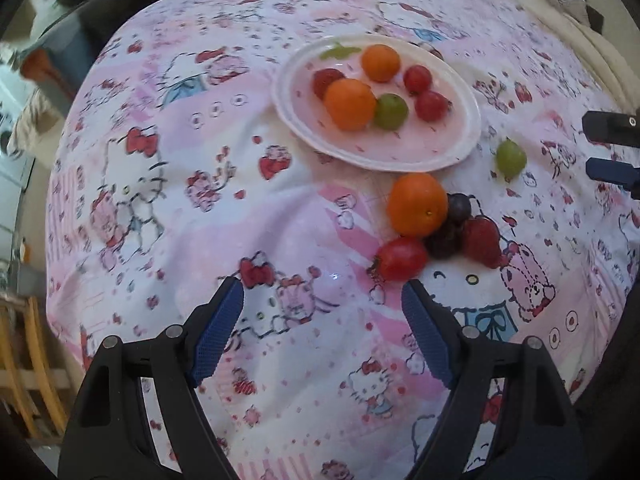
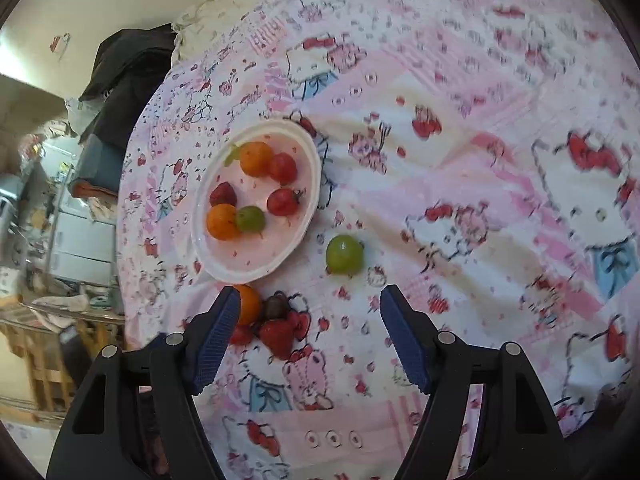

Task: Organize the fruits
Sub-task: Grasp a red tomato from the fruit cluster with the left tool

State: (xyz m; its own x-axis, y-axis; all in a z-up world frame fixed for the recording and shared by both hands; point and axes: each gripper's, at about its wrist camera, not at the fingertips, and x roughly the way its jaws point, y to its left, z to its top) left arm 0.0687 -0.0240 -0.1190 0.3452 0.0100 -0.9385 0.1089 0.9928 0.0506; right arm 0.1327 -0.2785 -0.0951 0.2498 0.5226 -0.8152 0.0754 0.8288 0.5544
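Observation:
A white plate (image 1: 464, 148) lies on the patterned cloth and holds two oranges, two cherry tomatoes, a strawberry and green grapes; it also shows in the right wrist view (image 2: 256, 272). Off the plate lie a green grape (image 1: 511, 157) (image 2: 344, 254) and a cluster: an orange (image 1: 417, 205) (image 2: 249, 303), a dark grape (image 1: 459, 205) (image 2: 277, 306), a strawberry (image 1: 482, 241) (image 2: 277, 336) and a tomato (image 1: 402, 258). My left gripper (image 1: 322, 296) is open and empty, just short of the tomato. My right gripper (image 2: 310, 304) is open and empty, near the loose grape.
The Hello Kitty cloth (image 1: 200, 200) covers a round table. Dark clothing (image 2: 120, 76) lies at its far edge. Shelves and clutter (image 2: 60, 220) stand to the left beyond the table. The right gripper's fingertips (image 1: 612, 152) show at the left wrist view's right edge.

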